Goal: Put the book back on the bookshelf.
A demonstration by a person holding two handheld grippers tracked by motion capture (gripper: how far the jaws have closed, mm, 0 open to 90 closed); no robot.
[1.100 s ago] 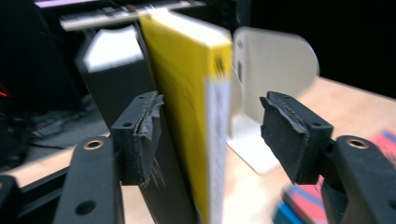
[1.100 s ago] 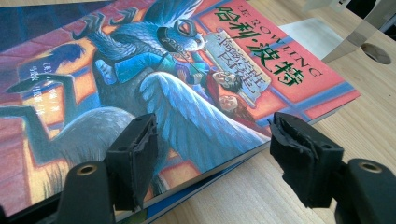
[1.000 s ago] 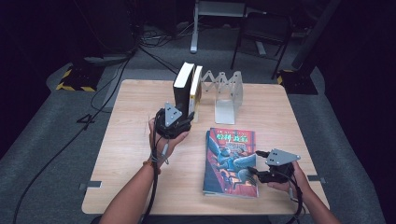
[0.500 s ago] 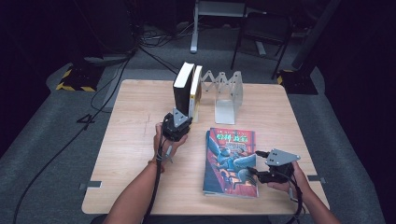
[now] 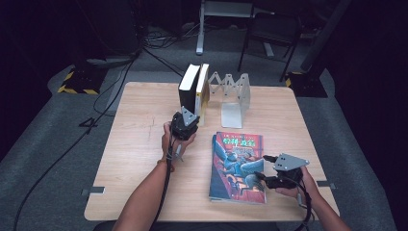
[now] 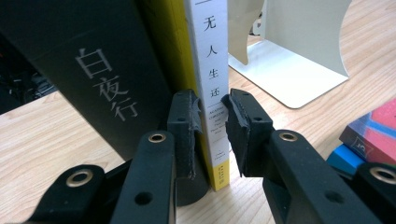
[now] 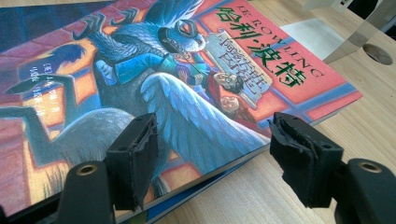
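Note:
Two books stand upright at the back centre of the table: a black book (image 5: 187, 88) (image 6: 93, 79) and, to its right, a white-spined yellow book (image 5: 202, 91) (image 6: 212, 56). My left gripper (image 5: 185, 124) (image 6: 211, 123) is at the foot of the white spine. Its jaws are open by about the spine's width and frame it; I cannot tell if they touch it. A colourful illustrated book (image 5: 238, 163) (image 7: 187, 79) lies flat at the front right, on top of a blue one. My right gripper (image 5: 262, 177) (image 7: 212, 163) is open wide at its right edge, one jaw over the cover and one over the table.
A cream metal bookend rack (image 5: 232, 98) (image 6: 299, 56) (image 7: 355, 32) stands right of the upright books. The wooden table (image 5: 139, 125) has bare room on its left half. Chairs, cables and a dark floor surround the table.
My left gripper has moved forward and right, up to the upright books. The right gripper and the flat book have stayed put.

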